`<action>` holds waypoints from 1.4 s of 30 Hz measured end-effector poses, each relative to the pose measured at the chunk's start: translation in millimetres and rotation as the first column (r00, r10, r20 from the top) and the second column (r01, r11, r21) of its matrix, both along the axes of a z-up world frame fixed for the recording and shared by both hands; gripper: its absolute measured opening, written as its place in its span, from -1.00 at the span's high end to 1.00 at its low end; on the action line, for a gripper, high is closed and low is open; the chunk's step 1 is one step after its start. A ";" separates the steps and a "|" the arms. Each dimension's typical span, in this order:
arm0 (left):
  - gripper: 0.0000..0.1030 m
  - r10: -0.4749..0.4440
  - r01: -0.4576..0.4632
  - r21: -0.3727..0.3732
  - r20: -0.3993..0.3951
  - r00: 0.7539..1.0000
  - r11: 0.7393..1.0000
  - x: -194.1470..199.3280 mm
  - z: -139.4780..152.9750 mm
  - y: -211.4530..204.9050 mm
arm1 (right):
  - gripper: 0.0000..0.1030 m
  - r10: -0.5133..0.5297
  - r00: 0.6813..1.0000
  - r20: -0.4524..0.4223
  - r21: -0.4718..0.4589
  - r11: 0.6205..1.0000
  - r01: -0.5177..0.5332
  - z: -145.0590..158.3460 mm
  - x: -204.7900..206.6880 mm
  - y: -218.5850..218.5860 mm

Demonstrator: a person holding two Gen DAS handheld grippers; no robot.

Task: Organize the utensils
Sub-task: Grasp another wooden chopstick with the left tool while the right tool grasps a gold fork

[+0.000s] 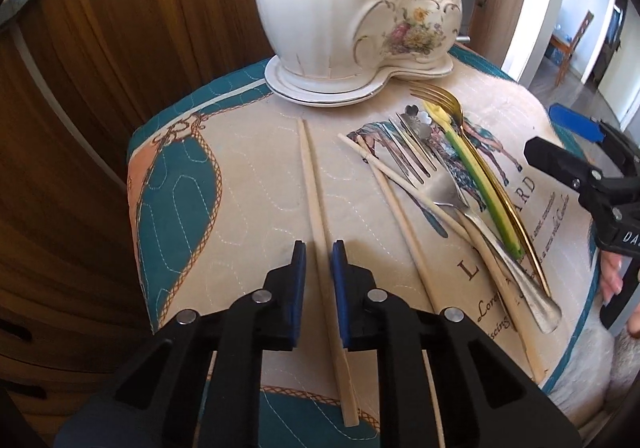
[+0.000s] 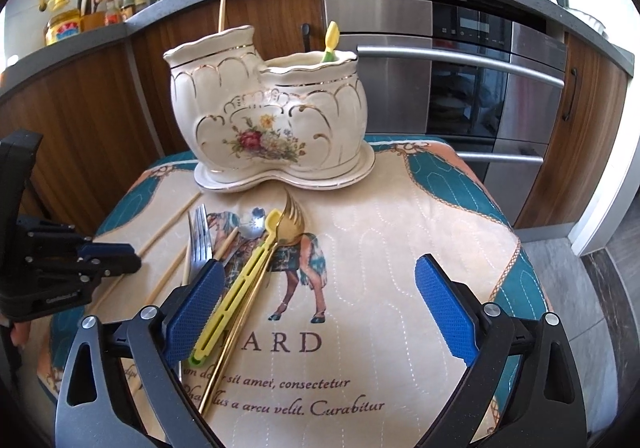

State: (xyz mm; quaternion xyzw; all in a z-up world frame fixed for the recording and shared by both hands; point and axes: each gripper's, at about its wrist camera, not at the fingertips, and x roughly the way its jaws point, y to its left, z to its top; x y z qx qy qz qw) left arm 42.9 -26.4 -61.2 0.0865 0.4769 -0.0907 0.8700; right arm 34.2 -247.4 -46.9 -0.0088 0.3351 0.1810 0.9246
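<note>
At the counter's left part, left tool (image 1: 319, 248) is low with jaws narrowly apart, straddling a chopstick pair (image 1: 316, 199); pads look just beside the sticks, contact can't be confirmed. Right tool (image 2: 320, 312) is wide open over the mat (image 2: 380, 248), holding nothing; its left pad (image 2: 196, 308) overlaps the utensil pile. Pile lies mid-counter: steel fork (image 1: 440, 183), two more chopsticks (image 1: 400, 207), yellow-green spoon (image 2: 240, 284), gold fork (image 2: 256, 280). Ceramic holder (image 2: 268, 115) sits at the far edge on its saucer, a yellow handle (image 2: 331, 39) and a thin stick (image 2: 221, 13) standing in it.
</note>
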 end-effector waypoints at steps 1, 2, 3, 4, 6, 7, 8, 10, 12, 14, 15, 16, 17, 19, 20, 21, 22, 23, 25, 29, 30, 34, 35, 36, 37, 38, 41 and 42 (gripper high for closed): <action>0.87 -0.004 0.004 0.003 0.001 1.000 1.000 -2.2 0.4 -0.3 | -0.85 0.003 1.000 -0.003 0.001 1.000 -0.003 -0.2 0.2 0.0; 0.88 -0.005 0.005 0.000 0.004 1.000 1.000 -4.4 0.6 0.6 | -0.84 0.006 1.000 -0.007 0.001 1.000 -0.006 -0.4 0.3 0.2; 0.88 -0.004 0.004 -0.006 0.008 1.000 1.000 -7.4 0.7 1.9 | -0.80 0.009 1.000 -0.014 0.000 1.000 -0.009 -0.9 0.6 0.4; 0.88 -0.003 0.003 -0.012 0.014 1.000 1.000 -10.0 0.6 3.6 | -0.74 0.012 1.000 -0.022 -0.001 1.000 -0.012 -1.5 1.1 1.1; 0.88 0.005 -0.004 -0.026 0.026 1.000 1.000 -15.2 0.7 7.2 | -0.61 0.022 0.999 -0.044 0.001 1.000 -0.022 -3.2 2.4 2.6; 0.88 0.008 -0.008 -0.034 0.029 1.000 0.999 -16.3 0.6 9.1 | -0.55 0.028 0.998 -0.054 0.005 1.000 -0.027 -3.7 2.9 3.6; 0.88 0.015 -0.013 -0.048 0.035 0.999 0.999 -19.4 1.2 12.0 | -0.49 0.032 0.997 -0.068 0.012 0.999 -0.031 -4.3 3.5 4.8; 0.88 0.017 -0.014 -0.068 0.050 0.999 0.998 -23.5 3.2 15.6 | -0.30 0.046 0.994 -0.097 0.039 0.998 -0.042 -4.7 5.4 7.3; 0.88 0.021 -0.016 -0.083 0.061 0.998 0.996 -24.7 3.5 19.5 | -0.18 0.046 0.993 -0.108 0.032 0.999 -0.042 -5.6 7.2 12.1; 0.88 0.026 -0.018 -0.108 0.071 0.997 0.994 -26.7 3.7 23.4 | -0.02 0.033 0.994 -0.101 0.006 0.999 -0.032 -4.0 9.6 21.2; 0.88 0.027 -0.018 -0.117 0.074 0.997 0.993 -27.1 3.7 25.0 | 0.06 0.029 0.995 -0.097 0.001 1.000 -0.029 -2.8 11.3 24.2; 0.88 0.025 -0.015 -0.128 0.079 0.997 0.992 -27.7 4.0 26.2 | 0.13 0.023 0.996 -0.089 -0.010 1.000 -0.023 -0.6 14.3 29.1; 0.88 0.023 -0.012 -0.135 0.081 0.996 0.991 -27.4 4.3 27.0 | 0.16 0.014 0.997 -0.081 -0.021 1.000 -0.015 1.2 17.8 33.6; 0.88 0.020 -0.007 -0.143 0.086 0.996 0.990 -28.2 4.3 28.8 | 0.34 -0.006 0.996 -0.086 -0.035 0.999 0.003 1.9 25.8 39.6; 0.88 0.019 -0.005 -0.149 0.088 0.996 0.989 -28.3 4.7 30.0 | 0.38 -0.012 0.996 -0.092 -0.036 0.999 0.009 1.8 29.4 41.4; 0.88 0.018 -0.003 -0.156 0.091 0.996 0.988 -28.7 5.4 31.8 | 0.45 -0.022 0.995 -0.100 -0.039 0.999 0.018 1.3 33.8 43.7; 0.88 0.018 -0.002 -0.161 0.093 0.995 0.987 -28.8 4.2 33.4 | 0.48 -0.027 0.994 -0.108 -0.041 0.999 0.022 0.3 36.6 44.5; 0.88 0.017 -0.001 -0.166 0.095 0.995 0.986 -29.8 4.5 34.9 | 0.49 -0.029 0.992 -0.121 -0.040 0.999 0.024 -1.3 40.6 46.2; 0.88 0.016 0.002 -0.181 0.099 0.995 0.983 -29.4 4.6 37.6 | 0.51 -0.032 0.988 -0.153 -0.020 0.999 0.029 -5.3 48.3 47.4; 0.88 0.015 0.005 -0.196 0.100 0.995 0.981 -29.2 4.5 41.2 | 0.65 -0.055 0.979 -0.197 0.004 0.998 0.056 -12.2 59.1 44.6; 0.88 0.013 0.007 -0.199 0.100 0.995 0.980 -28.3 3.8 41.2 | 0.70 -0.058 0.977 -0.206 0.013 0.998 0.062 -13.2 61.3 42.2; 0.88 0.009 0.011 -0.206 0.097 0.995 0.978 -26.2 1.5 41.8 | 0.78 -0.052 0.972 -0.231 0.093 0.993 0.075 -15.1 63.5 31.2; 0.88 0.009 0.011 -0.208 0.096 0.995 0.978 -26.3 1.2 41.9 | 0.80 -0.047 0.972 -0.232 0.112 0.991 0.075 -14.7 62.2 29.0; 0.88 0.010 0.011 -0.211 0.096 0.995 0.977 -26.0 1.3 42.0 | 0.81 -0.043 0.972 -0.233 0.125 0.989 0.074 -14.5 61.4 27.9; 0.88 0.009 0.012 -0.216 0.097 0.995 0.976 -26.3 2.0 42.0 | 0.81 -0.034 0.972 -0.233 0.142 0.988 0.068 -14.0 58.0 24.8; 0.88 0.009 0.013 -0.218 0.098 0.995 0.976 -26.2 2.6 42.1 | 0.81 -0.028 0.972 -0.232 0.152 0.986 0.065 -13.3 55.4 23.1; 0.88 0.010 0.016 -0.228 0.113 0.994 0.974 -27.8 7.4 43.5 | 0.82 0.002 0.976 -0.219 0.202 0.978 0.044 -6.9 45.4 16.7; 0.88 0.009 0.019 -0.231 0.117 0.993 0.973 -28.3 8.7 43.2 | 0.83 0.009 0.978 -0.207 0.213 0.976 0.036 -2.9 41.9 14.0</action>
